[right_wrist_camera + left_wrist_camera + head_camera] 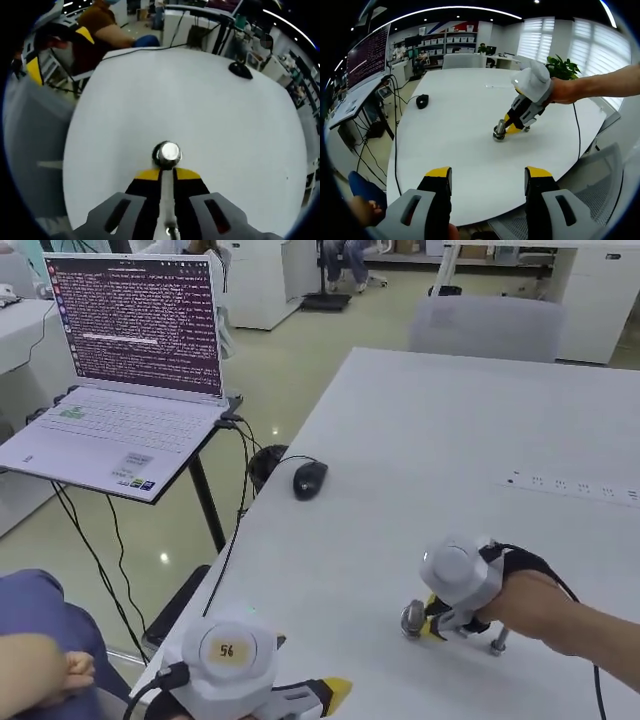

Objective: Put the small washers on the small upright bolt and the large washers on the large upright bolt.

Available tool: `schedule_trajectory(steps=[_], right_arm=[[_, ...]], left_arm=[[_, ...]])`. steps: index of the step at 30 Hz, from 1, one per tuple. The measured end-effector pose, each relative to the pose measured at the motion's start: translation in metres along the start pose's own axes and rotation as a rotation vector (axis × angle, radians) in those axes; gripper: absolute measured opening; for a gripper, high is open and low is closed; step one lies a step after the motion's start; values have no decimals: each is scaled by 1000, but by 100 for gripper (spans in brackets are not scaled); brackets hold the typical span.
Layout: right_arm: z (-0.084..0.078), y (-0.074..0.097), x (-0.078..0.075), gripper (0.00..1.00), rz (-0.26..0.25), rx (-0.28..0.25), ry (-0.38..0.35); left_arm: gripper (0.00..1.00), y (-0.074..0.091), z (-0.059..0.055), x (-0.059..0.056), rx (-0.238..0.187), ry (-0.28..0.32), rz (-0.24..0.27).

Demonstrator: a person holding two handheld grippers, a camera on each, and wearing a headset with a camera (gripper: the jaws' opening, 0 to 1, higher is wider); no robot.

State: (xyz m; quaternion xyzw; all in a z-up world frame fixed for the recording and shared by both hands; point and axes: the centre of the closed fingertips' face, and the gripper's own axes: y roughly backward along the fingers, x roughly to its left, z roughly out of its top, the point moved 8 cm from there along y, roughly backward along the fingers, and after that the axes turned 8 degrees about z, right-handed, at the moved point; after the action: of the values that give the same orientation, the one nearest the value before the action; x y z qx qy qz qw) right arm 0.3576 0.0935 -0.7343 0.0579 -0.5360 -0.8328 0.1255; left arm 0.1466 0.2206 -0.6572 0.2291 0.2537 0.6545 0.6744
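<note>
Down at the near right of the white table (450,440), the right gripper (167,174) is held low by a hand (535,605), its yellow-tipped fingers (147,175) pointing at the large upright bolt (167,152). In the right gripper view the bolt's shiny round top sits just beyond the fingertips, centred on the line between them and touching or nearly touching the yellow tips. The two jaws are drawn close together, with a narrow pale strip showing between them. I cannot tell whether that strip is a washer held edge-on or bare gap. The left gripper view shows the same tips beside the bolt, which stands on the tabletop. In the head view the small upright bolt (497,645) stands just beside the hand, on the other side of the gripper from the large bolt. The left gripper (487,175) hangs at the table's near edge, well apart from both bolts. Its fingers (438,176) are spread wide with nothing between them. Farther up the table lie a black mouse (309,479) near the left edge and a white power strip (575,487) to the right. An open laptop (130,360) sits on a stand off the table's left side.
</note>
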Motion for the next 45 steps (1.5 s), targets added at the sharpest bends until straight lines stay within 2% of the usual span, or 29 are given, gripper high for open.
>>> schedule_trajectory(steps=[2, 6, 13, 14, 19, 27, 35, 40, 44, 45], right_arm=[[-2, -4, 4, 10, 11, -22, -26], [-8, -10, 9, 10, 11, -15, -38], [-16, -16, 19, 13, 6, -39, -87], [-16, -15, 21, 13, -2, -62, -103], [-22, -13, 28, 19, -30, -103, -173], [-38, -6, 55, 21, -73, -184, -249], [-75, 8, 86, 29, -106, -244, -358], [-111, 24, 97, 34, -170, -269, -468], [-137, 38, 105, 39, -209, -339, -595], [-141, 41, 106, 42, -215, -381, -620]], left_arm=[[58, -1, 1, 0, 0, -6, -1], [58, -1, 1, -1, -2, -5, -3], [58, -3, -3, -4, 5, -9, -10], [58, -5, -4, -4, 8, -9, -12], [58, -9, -5, -5, 11, -11, -19], [58, -18, -5, -9, 20, -30, -42], [58, -27, 0, -14, 26, -62, -76], [58, -32, 4, -15, 25, -77, -94], [58, -35, 5, -14, 25, -84, -106], [58, -36, 5, -14, 26, -89, -111]])
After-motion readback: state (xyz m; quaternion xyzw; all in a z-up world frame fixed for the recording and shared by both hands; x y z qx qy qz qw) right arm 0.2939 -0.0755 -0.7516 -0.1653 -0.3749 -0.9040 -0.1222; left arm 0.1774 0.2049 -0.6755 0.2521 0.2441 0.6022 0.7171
